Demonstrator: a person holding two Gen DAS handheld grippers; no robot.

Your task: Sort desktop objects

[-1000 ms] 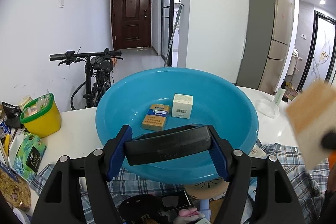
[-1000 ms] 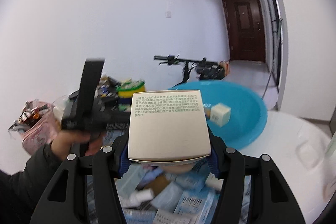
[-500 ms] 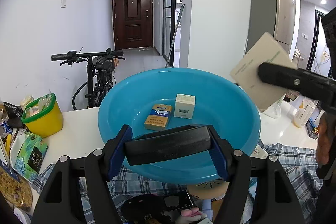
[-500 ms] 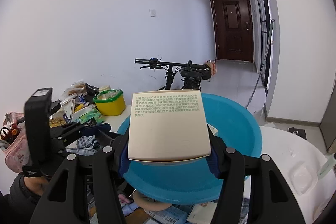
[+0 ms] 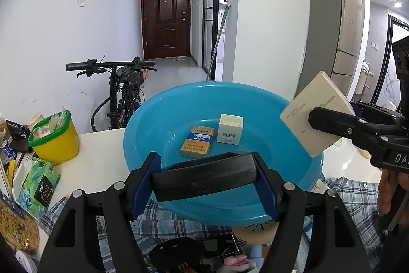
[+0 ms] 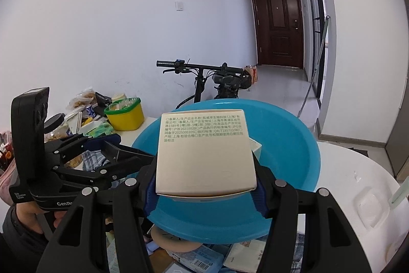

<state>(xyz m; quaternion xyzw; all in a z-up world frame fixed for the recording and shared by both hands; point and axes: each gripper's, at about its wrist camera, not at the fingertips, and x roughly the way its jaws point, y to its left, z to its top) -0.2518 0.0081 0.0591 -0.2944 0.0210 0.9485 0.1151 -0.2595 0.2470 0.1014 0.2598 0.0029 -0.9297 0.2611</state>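
Note:
A big blue basin (image 5: pixel 288 104) stands on the white table and holds an orange cigarette pack (image 5: pixel 197 141) and a small white box (image 5: pixel 230 129). My left gripper (image 5: pixel 204 182) is shut on a flat black box (image 5: pixel 204 177) just above the basin's near rim. My right gripper (image 6: pixel 204 192) is shut on a beige box (image 6: pixel 204 152) with printed text, held over the basin's right rim; that box also shows in the left wrist view (image 5: pixel 315 117). In the right wrist view the basin (image 6: pixel 294 145) lies under and beyond the beige box.
A yellow tub with a green rim (image 5: pixel 55 137), a green tissue pack (image 5: pixel 38 186) and snack bags lie at the left. A plaid cloth (image 5: pixel 358 198) and several loose packs lie under the grippers. A bicycle (image 5: pixel 122 86) stands behind the table.
My right gripper has carried the beige box from beside the table in over the basin's right rim. My left gripper with the black box has stayed over the near rim.

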